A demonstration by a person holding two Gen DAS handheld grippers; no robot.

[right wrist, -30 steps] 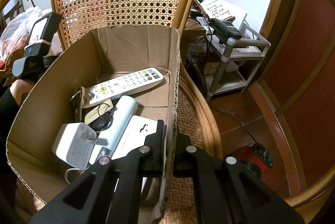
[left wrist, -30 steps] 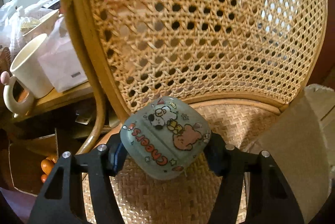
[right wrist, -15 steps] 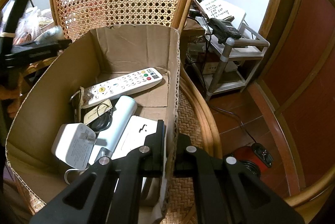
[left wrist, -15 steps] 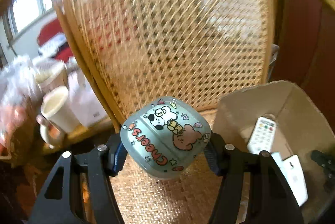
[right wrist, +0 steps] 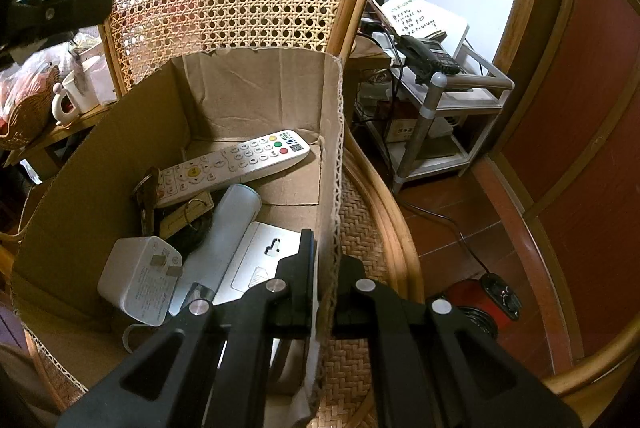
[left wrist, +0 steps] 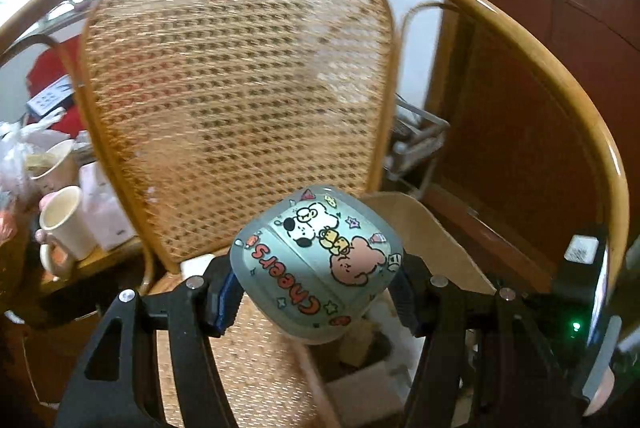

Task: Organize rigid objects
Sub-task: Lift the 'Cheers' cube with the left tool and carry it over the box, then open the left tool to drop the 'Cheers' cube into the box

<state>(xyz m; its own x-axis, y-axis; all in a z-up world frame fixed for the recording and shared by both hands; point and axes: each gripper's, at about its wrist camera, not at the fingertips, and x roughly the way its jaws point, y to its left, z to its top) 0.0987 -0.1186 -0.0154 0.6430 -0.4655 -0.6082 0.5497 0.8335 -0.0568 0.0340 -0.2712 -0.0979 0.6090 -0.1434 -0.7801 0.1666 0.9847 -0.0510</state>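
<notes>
On our left, the left claw (left wrist: 316, 292) pinches the green case (left wrist: 316, 268) from both sides. We have lifted it up off the chair (left wrist: 240, 88) seat and swung it toward the box (right wrist: 256, 96), so the box's near corner now shows just under the case. That means the case is almost ready to drop in. On our right, the right claw (right wrist: 325, 292) is pressed tight on the box's right wall and has not moved, holding the box steady. Inside lie a remote (right wrist: 236, 164) and a charger (right wrist: 140, 280).
</notes>
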